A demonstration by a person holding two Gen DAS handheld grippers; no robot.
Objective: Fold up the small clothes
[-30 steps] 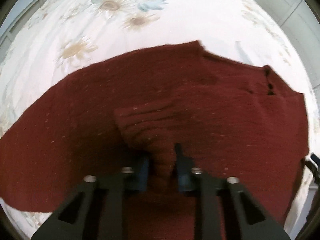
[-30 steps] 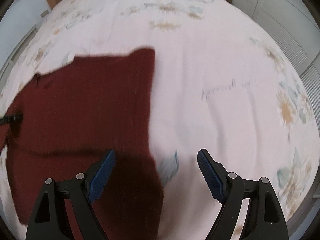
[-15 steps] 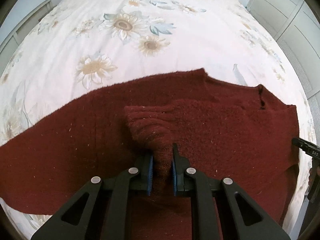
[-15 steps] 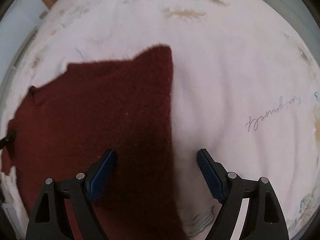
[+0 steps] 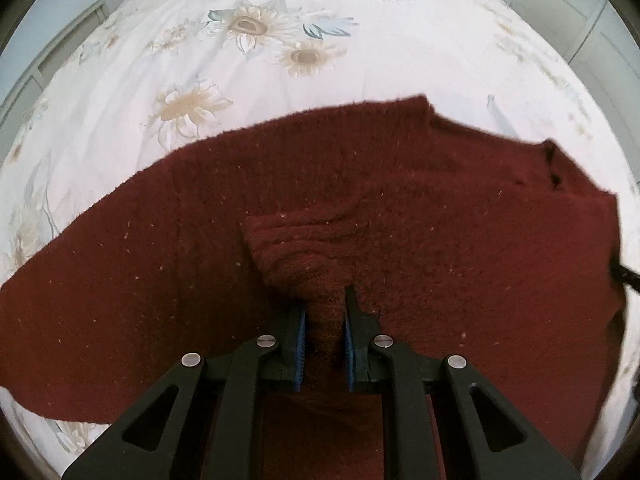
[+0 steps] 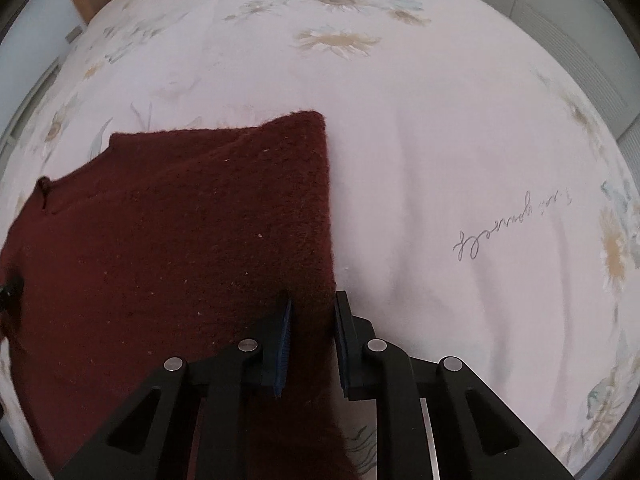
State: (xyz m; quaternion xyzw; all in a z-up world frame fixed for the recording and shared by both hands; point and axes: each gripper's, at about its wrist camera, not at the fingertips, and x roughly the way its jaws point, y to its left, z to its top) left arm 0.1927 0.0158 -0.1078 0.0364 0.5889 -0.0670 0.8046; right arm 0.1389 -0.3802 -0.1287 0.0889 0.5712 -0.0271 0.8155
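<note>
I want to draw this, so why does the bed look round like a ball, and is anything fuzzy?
Left wrist view: the fisheye lens curves the flowered bedspread and darkens the corners; the red sweater looks sharp near the left claw, softer at its far edge. Right wrist view: the same bending, the sweater is dim beside the right claw, and the bedspread's far flowers look pale and hazy.

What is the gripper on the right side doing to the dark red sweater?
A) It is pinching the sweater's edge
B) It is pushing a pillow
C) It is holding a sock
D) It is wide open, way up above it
A: the right gripper has its blue pads closed on the side edge of the dark red sweater, which lies on the flowered bedspread.
</note>
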